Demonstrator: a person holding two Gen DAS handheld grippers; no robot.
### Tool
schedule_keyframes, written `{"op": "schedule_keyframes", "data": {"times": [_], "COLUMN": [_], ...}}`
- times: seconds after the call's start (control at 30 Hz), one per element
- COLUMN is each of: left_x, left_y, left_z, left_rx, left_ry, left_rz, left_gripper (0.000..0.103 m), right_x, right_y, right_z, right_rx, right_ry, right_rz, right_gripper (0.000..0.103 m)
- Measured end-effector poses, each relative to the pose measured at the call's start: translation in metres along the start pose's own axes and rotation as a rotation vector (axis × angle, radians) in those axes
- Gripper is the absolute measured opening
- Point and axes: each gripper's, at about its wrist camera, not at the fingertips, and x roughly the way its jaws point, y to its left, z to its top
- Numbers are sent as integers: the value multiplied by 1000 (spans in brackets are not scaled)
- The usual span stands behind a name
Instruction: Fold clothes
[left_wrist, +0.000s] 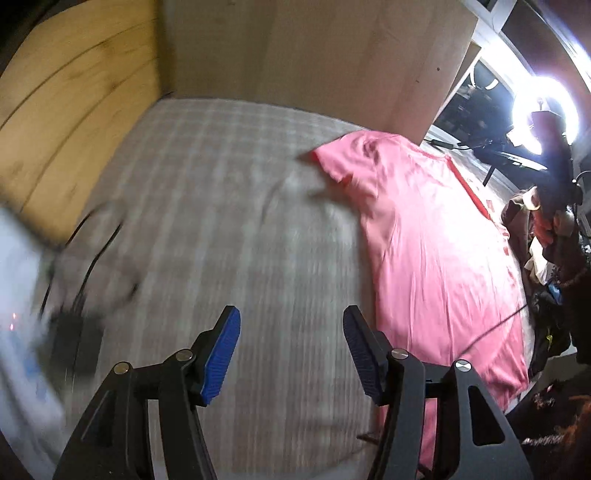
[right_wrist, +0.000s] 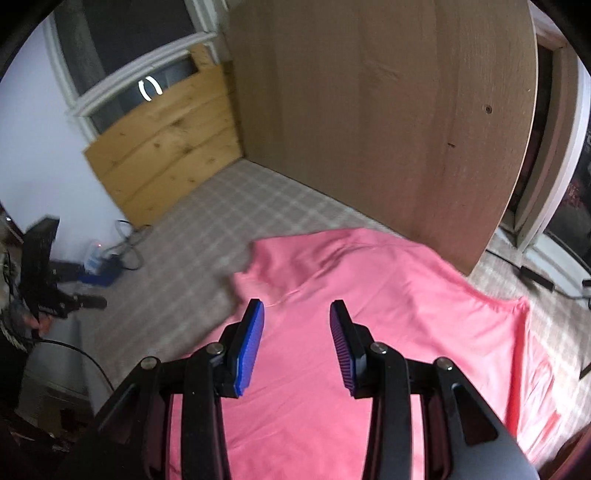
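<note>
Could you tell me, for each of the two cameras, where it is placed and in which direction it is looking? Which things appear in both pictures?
Left wrist: sits on the left gripper, looking down over the checked bed cover, pink T-shirt to its right; its open blue-padded fingers show.
Right wrist: sits on the right gripper, looking down over the pink T-shirt; its open fingers show, the left gripper at the far left.
Shared: T-shirt, bed cover, wooden boards.

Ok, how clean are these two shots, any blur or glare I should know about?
Left wrist view: motion smear across the checked bedcover, and a ring light blows out the upper right. Right wrist view: sharper, the pink shirt evenly lit, slight blur at its left edge; both bend at the rim.
</note>
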Motion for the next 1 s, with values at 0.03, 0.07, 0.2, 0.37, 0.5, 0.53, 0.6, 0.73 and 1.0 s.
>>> {"op": "schedule_keyframes", "data": {"times": [0.03,0.07,0.2,0.37,0.5,0.53,0.6,0.73,1.0], "left_x": [-10,-16,-28,-18,-9,-12,-23,-34,4], "left_y": [2,3,-8,-40,-62,-65,-68,-63,-82], "left_z": [-17,-32,-90,-143,-165,-169,-177,-183,-206], "left_rx": [-23,-43,-111,-107,-48,-25,17,78,242], "left_ry": [-1,-1,22,90,140,147,145,122,172], "left_rz": [0,-2,-17,-98,-140,-133,-126,-99,-141], "left_gripper": [56,57,57,57,57,57,57,57,57], "right_x": [-8,-16,-40,-75,-112,-122,-149,-204,-240], "right_y": [8,15,25,24,25,26,29,17,15], "right_z": [-5,-11,-44,-93,-140,-152,-177,-233,-398], "right_rx": [0,1,47,138,193,201,231,355,637], "right_ry": [-8,-15,-23,-19,-13,-12,-27,-85,29], "right_rz": [8,20,47,52,30,19,-1,-129,-444], "right_gripper": [37,37,37,37,37,37,37,37,37]}}
